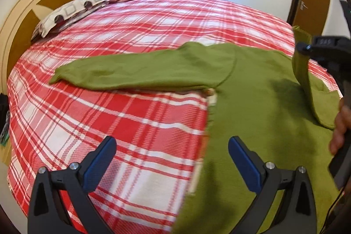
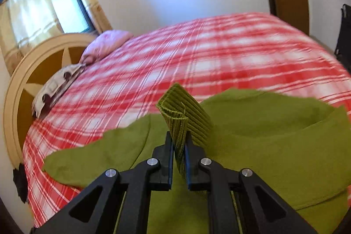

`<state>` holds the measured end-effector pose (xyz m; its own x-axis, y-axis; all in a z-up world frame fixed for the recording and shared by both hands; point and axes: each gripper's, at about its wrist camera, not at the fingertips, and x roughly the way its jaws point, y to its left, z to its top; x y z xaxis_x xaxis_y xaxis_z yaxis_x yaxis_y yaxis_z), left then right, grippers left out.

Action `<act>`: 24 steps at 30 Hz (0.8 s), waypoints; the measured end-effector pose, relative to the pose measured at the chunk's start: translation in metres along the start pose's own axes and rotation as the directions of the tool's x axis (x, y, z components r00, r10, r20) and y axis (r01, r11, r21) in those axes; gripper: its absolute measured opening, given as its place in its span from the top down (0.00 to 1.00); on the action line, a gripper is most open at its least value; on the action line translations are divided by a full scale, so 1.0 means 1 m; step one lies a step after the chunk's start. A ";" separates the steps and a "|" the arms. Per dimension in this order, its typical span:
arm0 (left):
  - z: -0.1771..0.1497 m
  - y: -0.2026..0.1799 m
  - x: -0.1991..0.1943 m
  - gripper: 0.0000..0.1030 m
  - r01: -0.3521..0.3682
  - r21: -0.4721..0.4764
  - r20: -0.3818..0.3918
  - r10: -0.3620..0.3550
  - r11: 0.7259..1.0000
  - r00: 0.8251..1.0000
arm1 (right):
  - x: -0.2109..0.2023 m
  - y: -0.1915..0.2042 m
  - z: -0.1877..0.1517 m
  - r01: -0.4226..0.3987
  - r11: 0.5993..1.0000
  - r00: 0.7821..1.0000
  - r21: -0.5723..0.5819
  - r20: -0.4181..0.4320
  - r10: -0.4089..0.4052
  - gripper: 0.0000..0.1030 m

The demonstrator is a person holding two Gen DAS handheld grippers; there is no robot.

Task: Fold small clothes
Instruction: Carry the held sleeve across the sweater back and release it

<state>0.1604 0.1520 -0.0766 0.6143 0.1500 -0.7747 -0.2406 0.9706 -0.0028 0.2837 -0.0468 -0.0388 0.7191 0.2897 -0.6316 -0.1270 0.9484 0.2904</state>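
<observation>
R tongs (image 2: 179, 151) clenched on ribbed cuff (image 2: 184, 115) of green top (image 1: 252, 102); L tongs (image 1: 172, 159) released, over bed (image 1: 131, 36). Top flat on bed, lower part cut off; bedspread blurred.

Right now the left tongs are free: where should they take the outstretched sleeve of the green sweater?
Grip the cuff end of the outstretched sleeve, where it tapers to a thin flat tip on the plaid bedspread. Come from the bare side nearest the open left tongs, low, so one pad slides under the edge. The right tongs already pinch the other ribbed cuff.
</observation>
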 end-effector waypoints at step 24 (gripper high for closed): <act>0.024 0.001 0.010 0.00 -0.018 0.040 0.054 0.016 0.999 0.998 | -0.045 -0.091 -0.018 0.057 0.998 0.998 0.023 -0.005 -0.057 0.50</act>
<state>0.1842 0.1592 -0.0698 0.6502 0.1757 -0.7391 -0.2218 0.9744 0.0365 0.2510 -0.1439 -0.0497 0.7220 0.2355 -0.6506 -0.0694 0.9602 0.2705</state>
